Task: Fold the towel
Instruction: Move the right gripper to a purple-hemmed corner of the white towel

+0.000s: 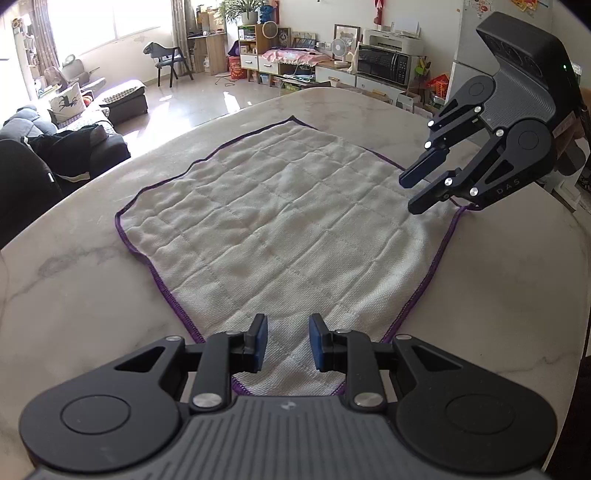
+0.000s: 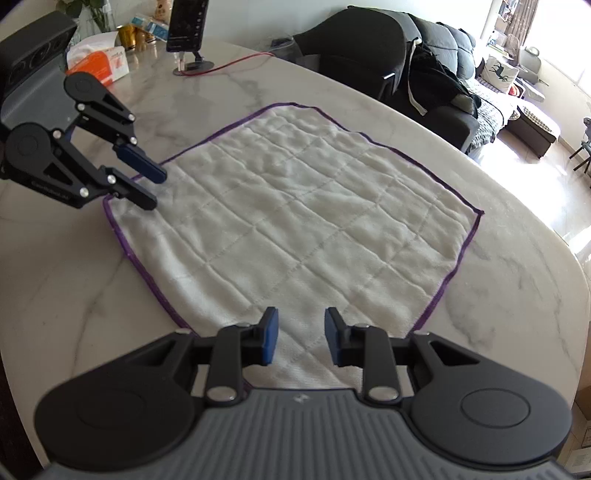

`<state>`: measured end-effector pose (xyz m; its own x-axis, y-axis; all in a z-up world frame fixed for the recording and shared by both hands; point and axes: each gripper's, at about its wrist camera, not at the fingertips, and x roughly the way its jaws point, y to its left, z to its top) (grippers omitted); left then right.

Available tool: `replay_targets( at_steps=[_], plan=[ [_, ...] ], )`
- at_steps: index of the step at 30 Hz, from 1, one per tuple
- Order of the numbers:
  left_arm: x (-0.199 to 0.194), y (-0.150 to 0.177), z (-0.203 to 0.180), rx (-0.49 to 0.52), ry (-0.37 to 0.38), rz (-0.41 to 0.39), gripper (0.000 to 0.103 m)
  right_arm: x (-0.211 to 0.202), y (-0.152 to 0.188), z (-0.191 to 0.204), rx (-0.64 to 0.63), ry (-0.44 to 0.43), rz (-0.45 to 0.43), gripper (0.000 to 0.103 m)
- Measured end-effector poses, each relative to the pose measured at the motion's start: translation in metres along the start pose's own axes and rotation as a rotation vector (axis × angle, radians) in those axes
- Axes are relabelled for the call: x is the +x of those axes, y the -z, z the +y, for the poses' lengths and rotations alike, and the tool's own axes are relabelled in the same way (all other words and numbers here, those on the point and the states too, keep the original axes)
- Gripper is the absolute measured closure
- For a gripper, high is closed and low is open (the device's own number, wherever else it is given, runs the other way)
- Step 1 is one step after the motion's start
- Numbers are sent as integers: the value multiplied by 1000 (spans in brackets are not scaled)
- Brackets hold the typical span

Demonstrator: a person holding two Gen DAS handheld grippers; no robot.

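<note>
Left wrist view: left gripper is pointing down over the near end of the towel, jaws standing apart with nothing between them, blue pads clear of the cloth. Right gripper is reaching in from the right edge, tilted downward over the towel's right corner, jaws parted and empty; whether its lower finger is touching the cloth cannot be told. Towel is lying spread flat on the marble table, white, quilted, purple-hemmed; its nearest hem is being hidden under the left gripper's body. Right wrist view: right gripper is hanging over the towel's near end, jaws open, gripping nothing; left gripper is showing at the left, angled down above the towel's corner, its body cut off by the frame edge. On the far side of the table, a tissue box is showing white tissue at its top, beside a phone on a stand with a red cable.
</note>
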<state>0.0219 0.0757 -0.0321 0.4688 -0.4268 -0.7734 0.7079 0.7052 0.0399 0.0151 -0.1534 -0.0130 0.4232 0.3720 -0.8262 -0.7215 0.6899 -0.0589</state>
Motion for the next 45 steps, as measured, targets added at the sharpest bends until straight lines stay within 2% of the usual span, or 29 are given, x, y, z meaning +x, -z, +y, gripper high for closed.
replay_targets(
  at_steps=[7, 13, 27, 35, 45],
  plan=[
    [10, -12, -29, 79, 61, -6, 78, 10, -15, 32, -59, -64, -17, 73],
    [20, -6, -36, 104, 85, 10, 78, 17, -11, 40, -58, -91, -27, 78],
    [-7, 46, 1, -45, 118, -75, 78, -15, 48, 2, 66, -58, -79, 80],
    [-6, 49, 8, -68, 116, -81, 78, -30, 71, -5, 81, -14, -61, 79],
    [-23, 61, 12, -84, 117, -72, 78, -39, 85, -13, 131, -4, -45, 77]
  ],
)
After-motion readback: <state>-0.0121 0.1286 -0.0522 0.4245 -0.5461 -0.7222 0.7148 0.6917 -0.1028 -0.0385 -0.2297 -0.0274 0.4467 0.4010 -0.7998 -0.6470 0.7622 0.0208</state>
